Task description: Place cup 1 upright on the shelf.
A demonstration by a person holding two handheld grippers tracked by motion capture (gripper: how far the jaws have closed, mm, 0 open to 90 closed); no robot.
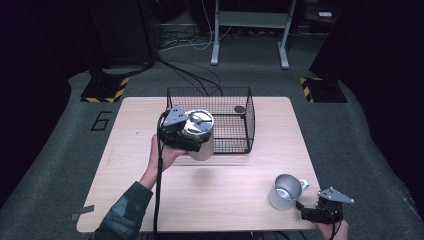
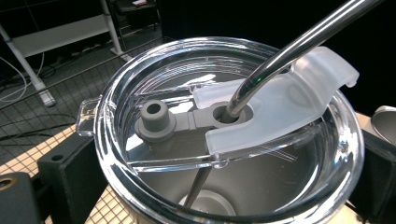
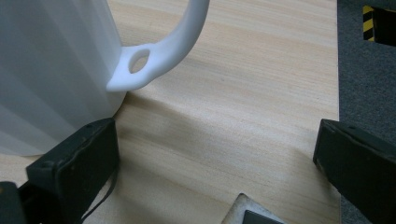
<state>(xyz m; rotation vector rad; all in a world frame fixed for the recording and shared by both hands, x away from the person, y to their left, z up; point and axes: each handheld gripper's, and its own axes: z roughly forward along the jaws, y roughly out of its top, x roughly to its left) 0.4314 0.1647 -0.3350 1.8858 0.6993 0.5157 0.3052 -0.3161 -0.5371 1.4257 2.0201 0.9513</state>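
Observation:
A steel tumbler (image 1: 201,134) with a clear lid (image 2: 224,140) and a metal straw (image 2: 299,46) is held over the wooden table (image 1: 225,190), against the front left corner of the wire basket (image 1: 249,122). My left gripper (image 1: 192,141) is shut on the tumbler, one jaw on each side of its body. At the front right stands a pale metal mug (image 1: 285,191) with a white handle (image 3: 163,46). My right gripper (image 3: 215,168) is open just right of the mug near the table's corner, its left finger (image 3: 74,158) close to the mug's base.
A small dark round thing (image 1: 239,108) lies at the basket's back right. The table's right edge (image 3: 337,93) is close to my right gripper. Beyond the table are striped stand bases (image 1: 105,90), cables and a white frame (image 1: 250,20).

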